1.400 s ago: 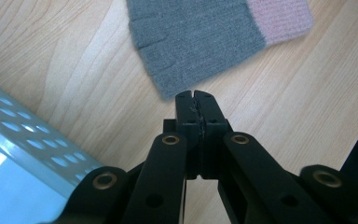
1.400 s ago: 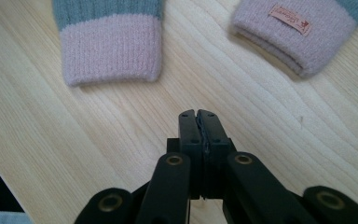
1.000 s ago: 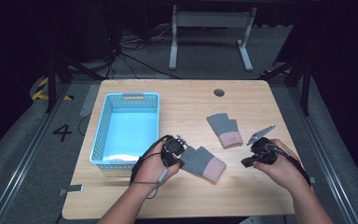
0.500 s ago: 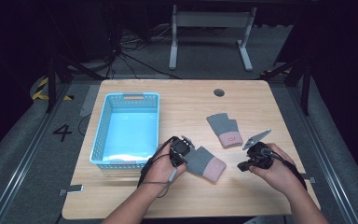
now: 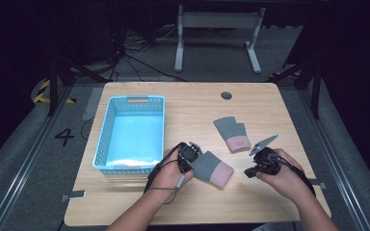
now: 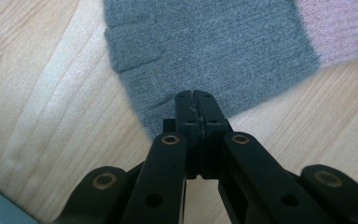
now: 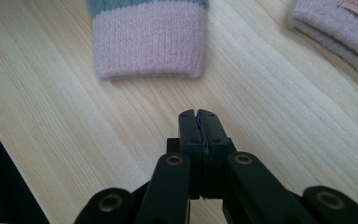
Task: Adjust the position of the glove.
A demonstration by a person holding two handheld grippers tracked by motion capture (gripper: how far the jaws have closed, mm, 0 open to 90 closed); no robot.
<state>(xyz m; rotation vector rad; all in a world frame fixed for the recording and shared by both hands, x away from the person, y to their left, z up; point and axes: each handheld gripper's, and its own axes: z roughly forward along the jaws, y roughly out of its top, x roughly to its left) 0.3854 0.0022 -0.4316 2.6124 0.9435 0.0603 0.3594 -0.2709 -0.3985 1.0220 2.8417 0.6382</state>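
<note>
Two grey knitted gloves with pink cuffs lie on the wooden table [image 5: 188,103]. The nearer glove [image 5: 212,167] lies between my two hands, and the farther glove [image 5: 231,133] sits behind it. My left gripper [image 5: 194,159] is at the nearer glove's grey end. In the left gripper view its jaws are shut, with the tips [image 6: 196,100] over the edge of the grey knit [image 6: 214,42]. My right gripper [image 5: 249,172] is to the right of that glove, shut and empty [image 7: 199,117] above bare wood. The pink cuff [image 7: 147,39] lies just ahead of it.
A light blue plastic basket [image 5: 137,100] stands on the left half of the table, close to my left hand. A round cable hole [image 5: 227,95] is near the far edge. The farther glove's cuff [image 7: 335,32] lies at the upper right in the right gripper view.
My left gripper has shifted right, onto the edge of the nearer glove. My right gripper has come down and slightly left toward that glove's cuff.
</note>
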